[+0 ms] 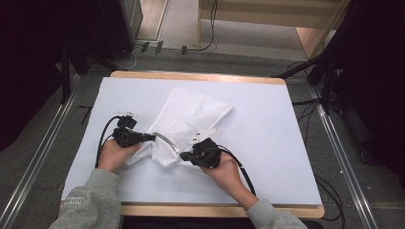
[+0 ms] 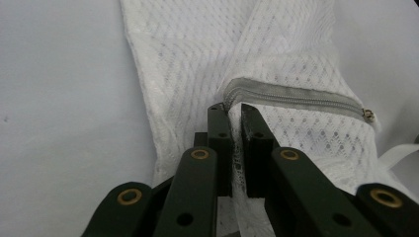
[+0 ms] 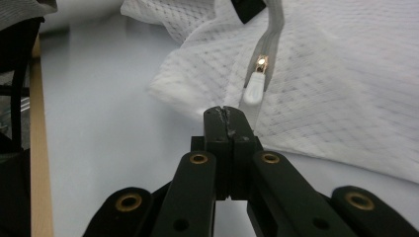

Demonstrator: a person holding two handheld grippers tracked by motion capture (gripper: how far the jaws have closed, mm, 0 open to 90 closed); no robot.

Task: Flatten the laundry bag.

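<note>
On the white table cover (image 1: 267, 143) near the person's edge lies a white mesh laundry bag (image 1: 191, 114), its far part spread flat and its near end bunched between the two grippers. A grey zipper (image 2: 296, 96) runs along that near end, with a white pull tab (image 3: 253, 89) on its slider. At the bag's left, the left gripper (image 2: 232, 111) pinches a fold of mesh just beside the zipper's end, jaws nearly together on the fabric. At the right, the right gripper (image 3: 226, 112) has its jaws fully closed just below the pull tab, with nothing visible between them. Beyond the table is grey floor with cables (image 1: 210, 28).
</note>
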